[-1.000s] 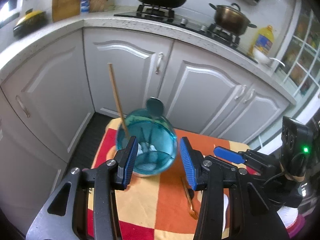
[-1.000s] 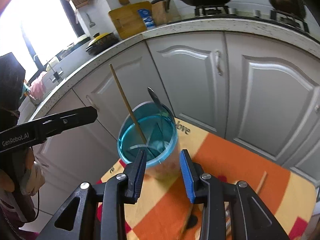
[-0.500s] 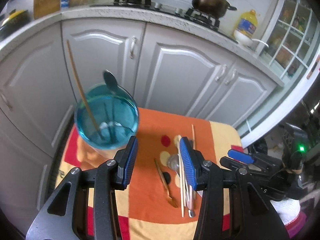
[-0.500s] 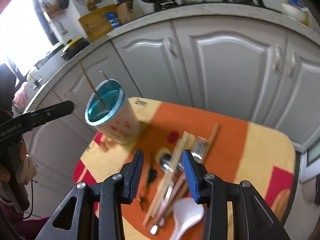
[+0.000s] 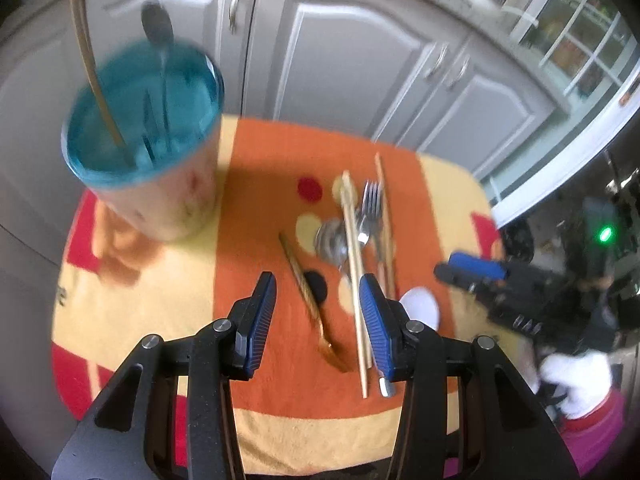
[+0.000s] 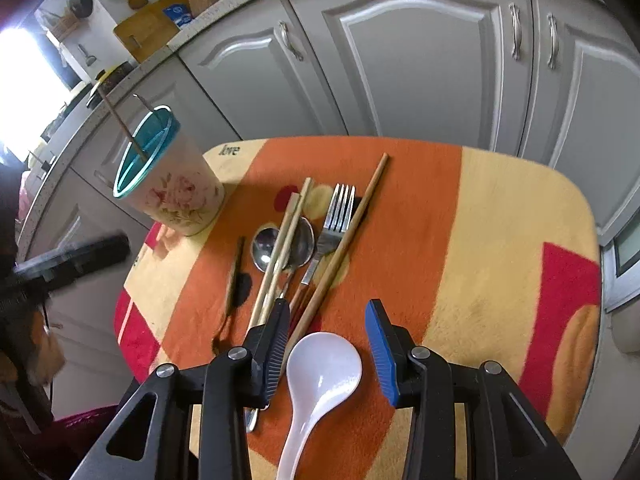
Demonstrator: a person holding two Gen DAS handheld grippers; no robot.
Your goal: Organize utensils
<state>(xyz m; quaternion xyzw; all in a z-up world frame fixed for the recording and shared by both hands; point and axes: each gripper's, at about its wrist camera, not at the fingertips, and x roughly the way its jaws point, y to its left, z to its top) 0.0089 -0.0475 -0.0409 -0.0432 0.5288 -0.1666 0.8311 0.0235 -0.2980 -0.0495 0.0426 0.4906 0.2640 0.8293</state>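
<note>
A floral cup with a blue rim [image 5: 140, 128] [image 6: 172, 188] stands at the left of the orange cloth, holding a chopstick and a metal spoon. Loose on the cloth lie a fork [image 6: 336, 220], metal spoons [image 6: 266, 248], pale chopsticks [image 6: 284, 248], a brown chopstick [image 6: 344, 240], a thin gold spoon [image 5: 308, 292] and a white soup spoon [image 6: 324, 368]. My left gripper [image 5: 316, 300] is open above the gold spoon, gripping nothing. My right gripper [image 6: 326, 320] is open over the white spoon's bowl, whose sides its pads do not touch.
The patterned cloth [image 6: 500, 240] covers a small table in front of grey cabinet doors [image 6: 420, 60]. The right gripper [image 5: 472, 272] shows at the right of the left wrist view, and the left gripper [image 6: 80, 256] at the left of the right wrist view.
Both grippers have swung away from the cup and sunk toward the loose utensils. The cup has slid to the upper left of both views. The right jaws stand a little wider.
</note>
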